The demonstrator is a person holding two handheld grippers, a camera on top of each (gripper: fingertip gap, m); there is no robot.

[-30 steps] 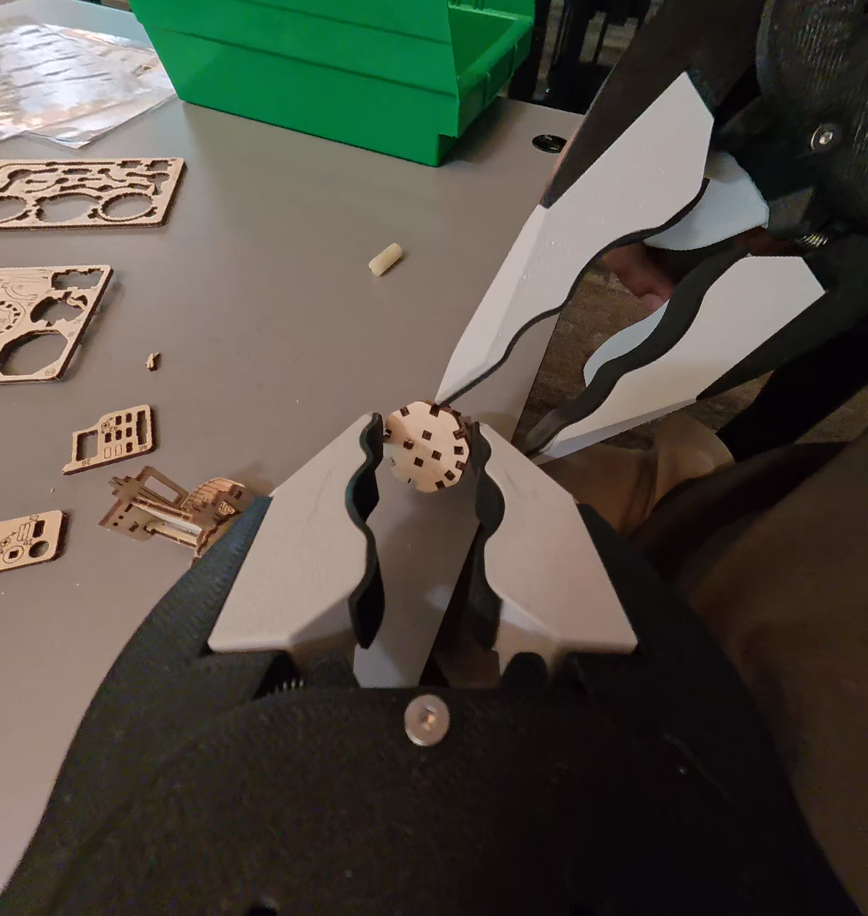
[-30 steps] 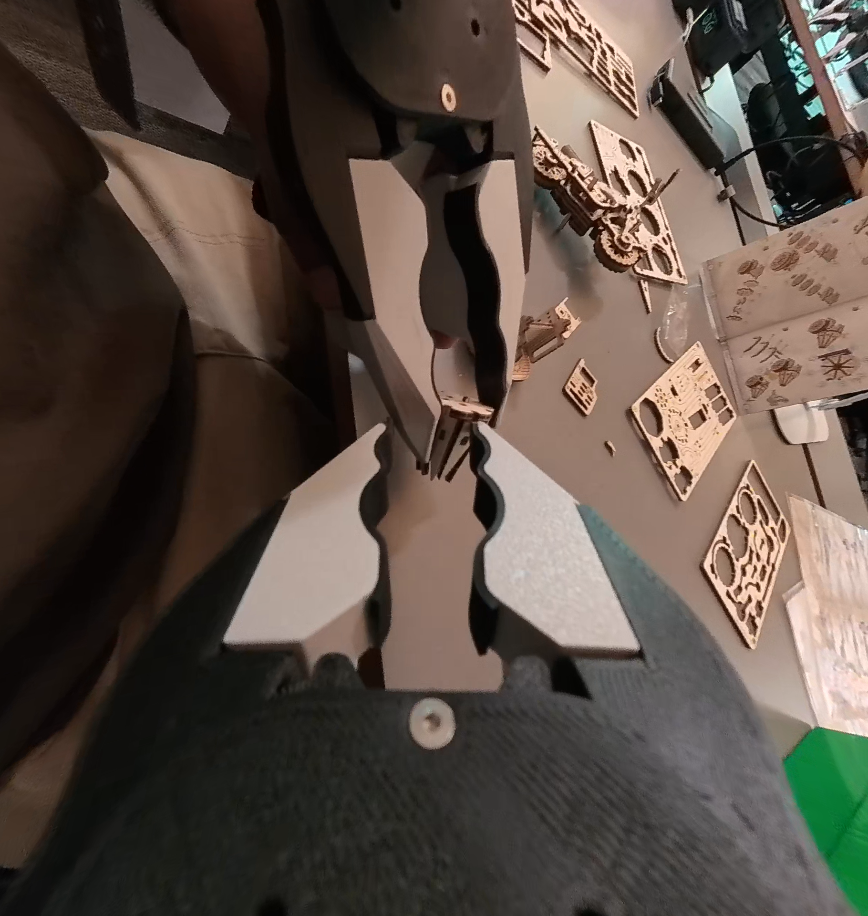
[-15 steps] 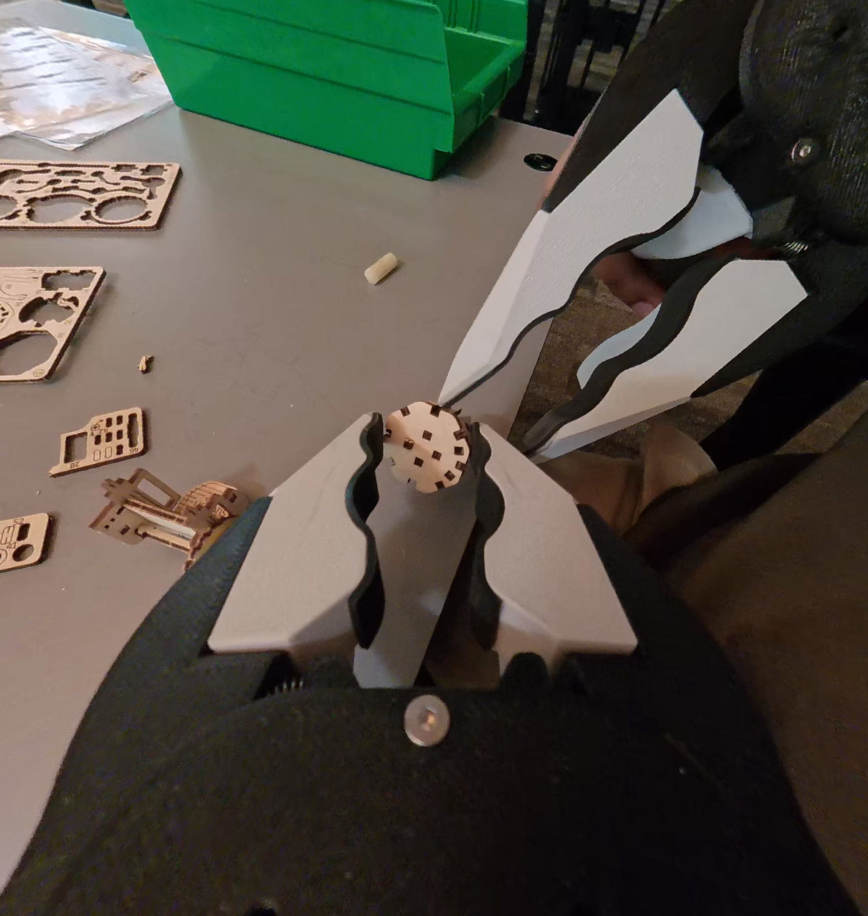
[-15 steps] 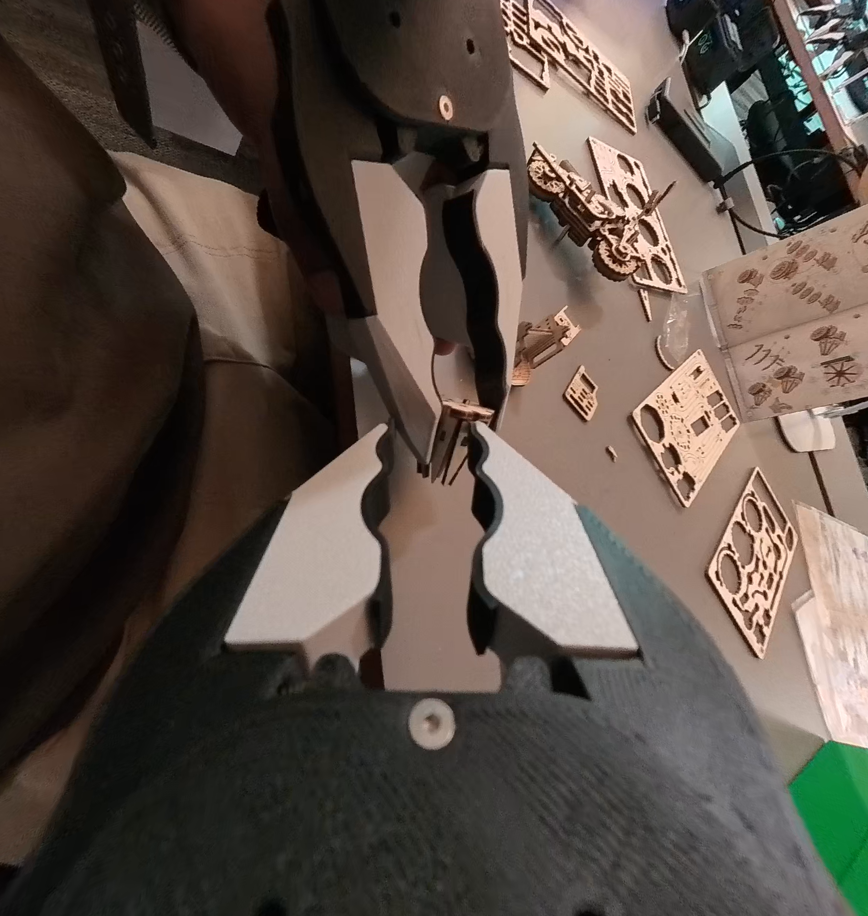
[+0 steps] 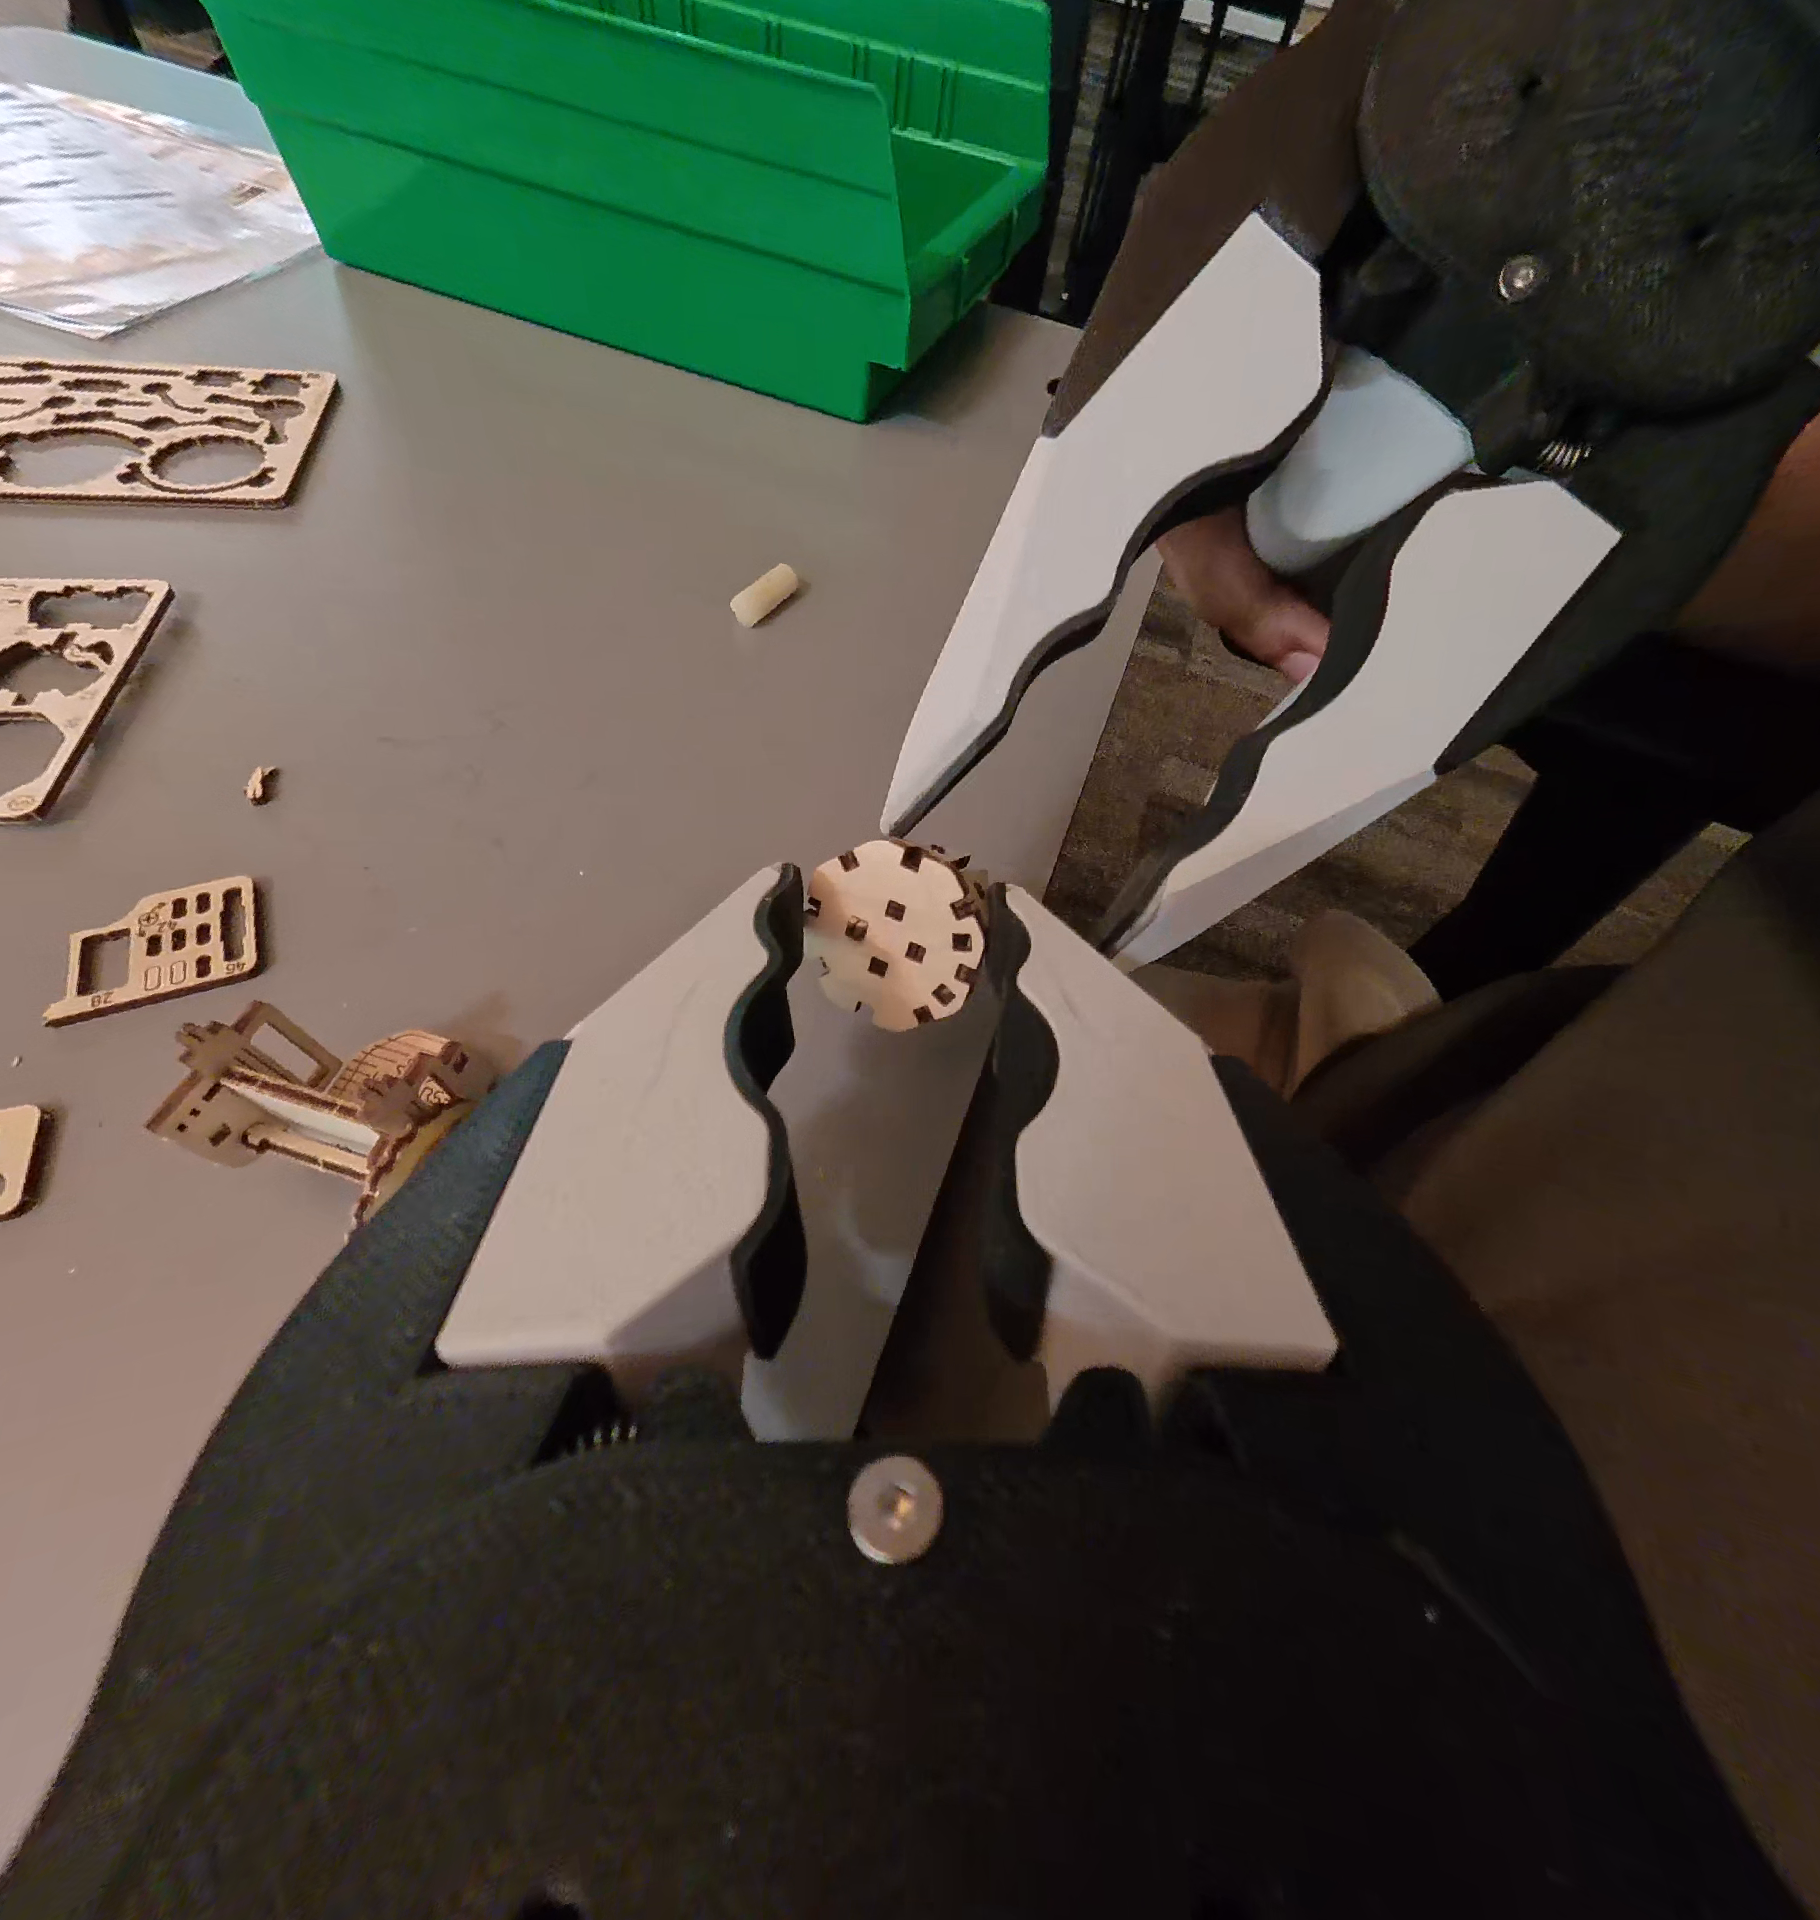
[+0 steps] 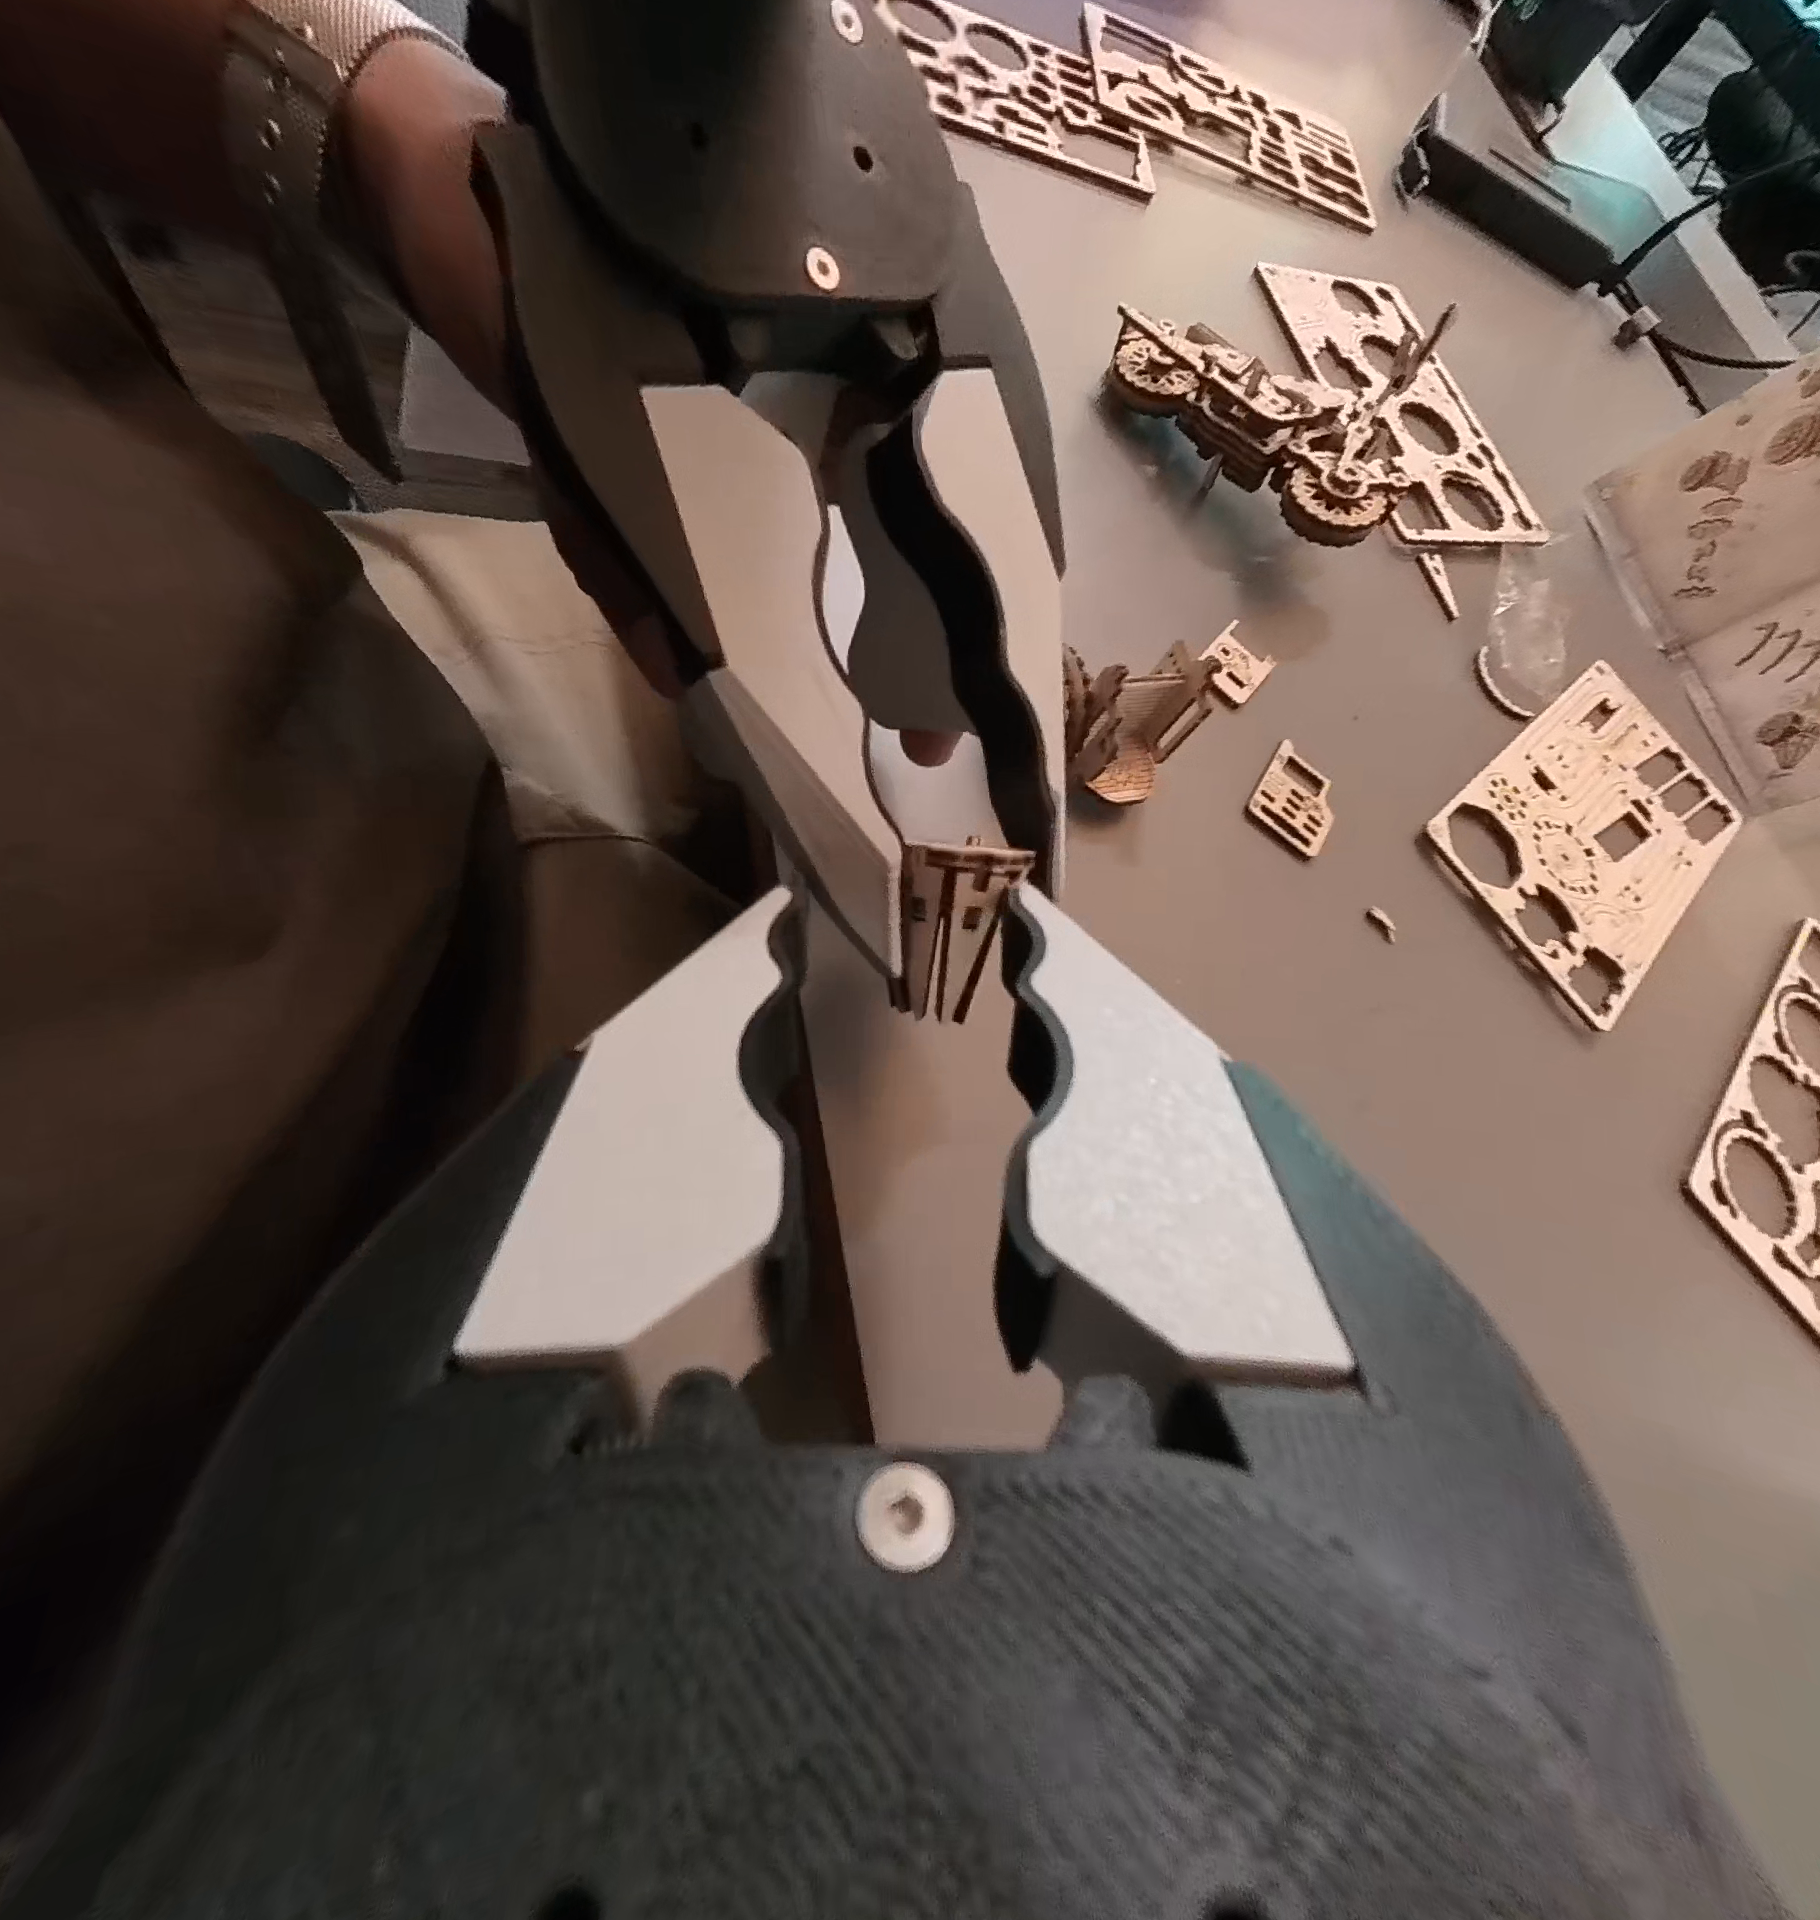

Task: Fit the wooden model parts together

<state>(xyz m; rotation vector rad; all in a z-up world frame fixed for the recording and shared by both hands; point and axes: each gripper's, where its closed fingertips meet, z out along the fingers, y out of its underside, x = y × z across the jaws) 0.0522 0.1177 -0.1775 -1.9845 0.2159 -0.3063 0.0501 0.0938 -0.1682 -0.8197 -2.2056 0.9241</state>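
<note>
My left gripper [image 5: 885, 894] is shut on a small round wooden part [image 5: 895, 940] with square holes in its face, held just above the grey table's [image 5: 532, 675] right edge. In the right wrist view this part [image 6: 953, 920] shows edge-on as stacked slotted layers between the left gripper's fingers [image 6: 812, 790], which come down from the top. My right gripper [image 6: 901, 899] is open, with one fingertip on each side of the part and of the left gripper's tip. It shows in the left wrist view [image 5: 999, 883] coming in from the upper right.
A green bin [image 5: 625, 187] stands at the back. Cut-out wooden sheets [image 5: 127, 431], a small sub-assembly [image 5: 314, 1101], a pale peg [image 5: 766, 594] and loose pieces lie on the table. A wooden motorcycle model [image 6: 1259, 416] and an instruction booklet [image 6: 1768, 520] lie farther off. The tips of both grippers are at nearly the same place. Left tips and right tips are each some 15 centimetres from the pale peg [image 5: 766, 594].
Both grippers have shifted and tilted slightly together. The left stays shut on the round part. The right stays open around it.
</note>
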